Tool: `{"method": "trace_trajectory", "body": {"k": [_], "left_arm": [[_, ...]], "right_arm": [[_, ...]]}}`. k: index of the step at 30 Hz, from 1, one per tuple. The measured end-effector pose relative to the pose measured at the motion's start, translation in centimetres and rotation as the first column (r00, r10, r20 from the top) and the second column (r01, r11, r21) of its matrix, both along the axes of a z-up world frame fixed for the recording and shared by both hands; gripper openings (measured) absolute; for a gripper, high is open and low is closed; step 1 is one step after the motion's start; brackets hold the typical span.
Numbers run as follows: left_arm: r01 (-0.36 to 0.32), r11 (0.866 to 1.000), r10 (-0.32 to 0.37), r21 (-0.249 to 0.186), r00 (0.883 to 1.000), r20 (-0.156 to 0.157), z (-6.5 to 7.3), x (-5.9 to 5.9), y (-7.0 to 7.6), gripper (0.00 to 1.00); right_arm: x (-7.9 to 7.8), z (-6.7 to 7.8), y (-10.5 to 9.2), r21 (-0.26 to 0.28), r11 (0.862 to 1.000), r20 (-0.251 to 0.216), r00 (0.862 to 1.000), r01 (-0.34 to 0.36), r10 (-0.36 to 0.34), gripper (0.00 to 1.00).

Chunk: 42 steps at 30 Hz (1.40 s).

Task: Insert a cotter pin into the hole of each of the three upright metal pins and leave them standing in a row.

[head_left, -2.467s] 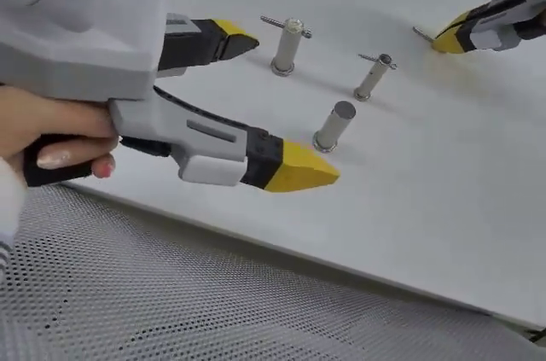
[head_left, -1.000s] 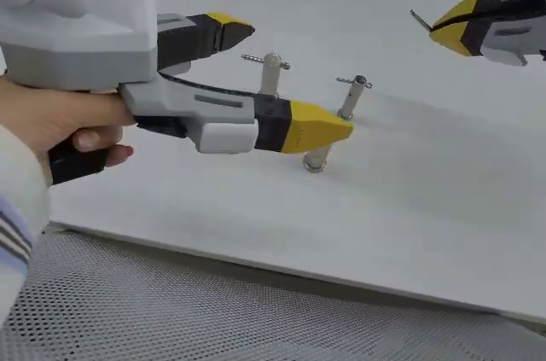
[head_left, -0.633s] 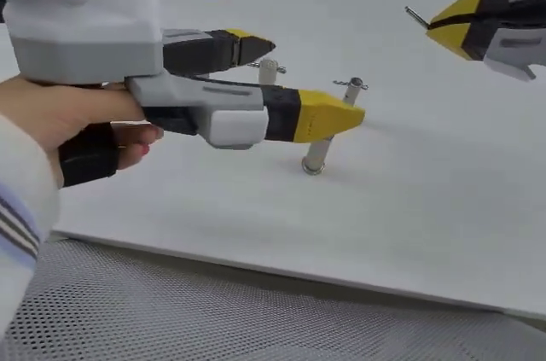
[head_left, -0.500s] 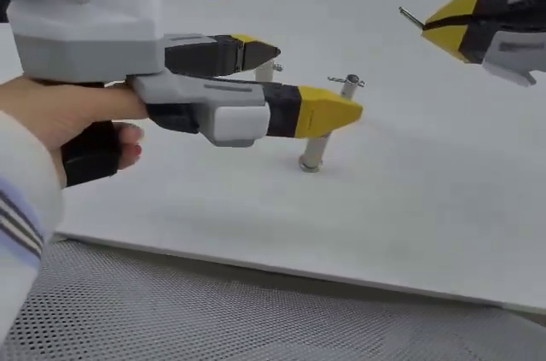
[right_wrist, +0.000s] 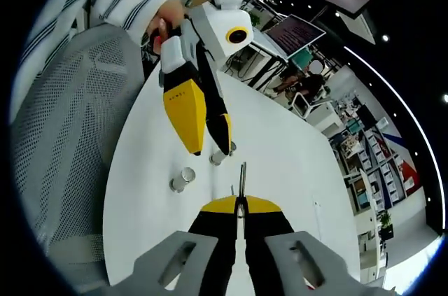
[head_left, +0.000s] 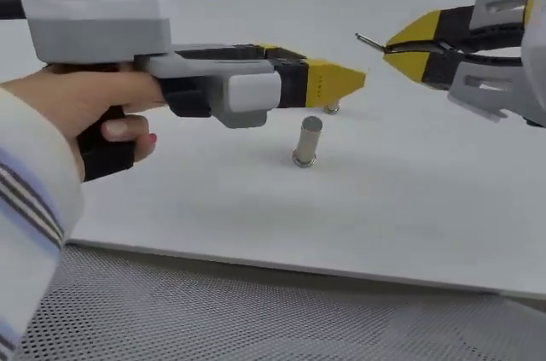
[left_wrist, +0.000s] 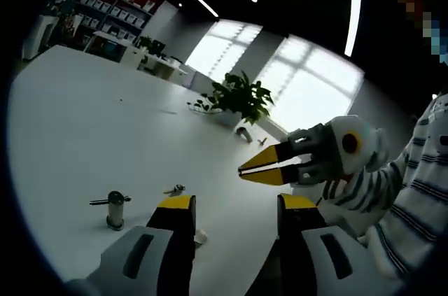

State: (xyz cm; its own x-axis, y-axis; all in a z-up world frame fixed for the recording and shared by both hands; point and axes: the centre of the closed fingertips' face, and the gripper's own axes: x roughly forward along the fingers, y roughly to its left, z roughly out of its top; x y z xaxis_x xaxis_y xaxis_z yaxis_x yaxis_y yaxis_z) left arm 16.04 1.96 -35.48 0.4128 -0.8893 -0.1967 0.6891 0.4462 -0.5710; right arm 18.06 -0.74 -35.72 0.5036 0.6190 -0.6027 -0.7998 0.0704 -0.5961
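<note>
Right hand-held gripper (head_left: 388, 48) level, tight on cotter pin (head_left: 368, 39); left hand-held gripper (left_wrist: 234, 203) level, agape.

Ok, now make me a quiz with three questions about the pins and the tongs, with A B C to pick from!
1. Where does the bare metal pin stand?
A. on the white table
B. in a box
C. on a plate

2. What colour are the tips of the left tongs?
A. red
B. yellow
C. green

3. What are the right tongs doing?
A. wide open
B. shut on a cotter pin
C. shut on a spoon

Answers:
1 A: it stands upright on the white top.
2 B: both tips show yellow in the left gripper view.
3 B: the thin cotter pin sticks out from the closed tips.
</note>
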Motion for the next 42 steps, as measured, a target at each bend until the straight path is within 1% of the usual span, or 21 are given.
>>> {"method": "trace_trajectory", "body": {"k": [3, 6, 8, 11, 15, 18, 21, 31, 34, 37, 40, 42], "left_arm": [[0.006, 1.0, -0.006, -0.01, 1.0, -0.012, 0.1, -0.2, 0.0, 0.32], [0.002, 1.0, -0.003, -0.014, 1.0, -0.016, 0.1, -0.3, 0.0, 0.28], [0.001, 1.0, -0.002, -0.013, 1.0, -0.021, 0.1, -0.3, 0.1, 0.25], [0.009, 1.0, -0.01, -0.028, 1.0, -0.027, 0.2, -0.5, 0.2, 0.14], [0.005, 1.0, -0.006, -0.031, 0.999, -0.032, 0.1, -0.5, 0.3, 0.1], [0.002, 0.999, -0.004, -0.037, 1.0, -0.031, 0.2, -0.4, 0.3, 0.05], [0.007, 0.999, -0.009, -0.049, 0.999, -0.04, 0.3, -0.6, 0.4, 0.0], [0.025, 0.999, -0.027, -0.035, 0.998, -0.052, 0.0, -1.2, 0.5, 0.0], [0.046, 0.999, -0.047, -0.026, 0.998, -0.04, 0.0, -1.5, 0.5, 0.0], [0.045, 0.999, -0.046, -0.023, 0.997, -0.056, -0.1, -1.6, 0.5, 0.0], [0.039, 0.999, -0.041, -0.019, 0.997, -0.061, 0.0, -1.7, 0.6, 0.0], [0.038, 0.999, -0.039, -0.015, 0.996, -0.075, -0.1, -1.7, 0.6, 0.0]], "right_arm": [[-0.8, -0.1, 1.0, 0.008, 1.0, -0.006, 1.0, -0.013, 0.013, 0.0], [-1.7, -0.3, 1.7, 0.0, 0.999, -0.002, 0.999, -0.037, 0.037, 0.0], [-1.9, -0.3, 2.0, -0.004, 0.999, 0.001, 0.999, -0.045, 0.045, 0.0], [-2.1, -0.3, 2.3, 0.003, 0.999, -0.003, 0.999, -0.049, 0.049, 0.0], [-2.4, -0.3, 2.7, 0.001, 0.998, -0.001, 0.998, -0.064, 0.064, 0.0], [-2.5, -0.4, 3.0, 0.001, 0.998, -0.001, 0.998, -0.07, 0.07, 0.0], [-2.6, -0.4, 3.2, 0.001, 0.997, -0.002, 0.997, -0.074, 0.074, 0.0], [-3.4, -0.5, 3.6, 0.006, 0.997, -0.011, 0.997, -0.074, 0.074, 0.0], [-3.7, -0.5, 3.7, 0.011, 0.997, -0.018, 0.997, -0.076, 0.077, 0.0], [-3.8, -0.6, 3.7, 0.013, 0.997, -0.019, 0.997, -0.076, 0.076, 0.0], [-3.8, -0.6, 3.8, 0.019, 0.997, -0.021, 0.997, -0.072, 0.073, 0.0], [-3.9, -0.7, 3.8, 0.019, 0.997, -0.03, 0.997, -0.073, 0.074, 0.0]]}}
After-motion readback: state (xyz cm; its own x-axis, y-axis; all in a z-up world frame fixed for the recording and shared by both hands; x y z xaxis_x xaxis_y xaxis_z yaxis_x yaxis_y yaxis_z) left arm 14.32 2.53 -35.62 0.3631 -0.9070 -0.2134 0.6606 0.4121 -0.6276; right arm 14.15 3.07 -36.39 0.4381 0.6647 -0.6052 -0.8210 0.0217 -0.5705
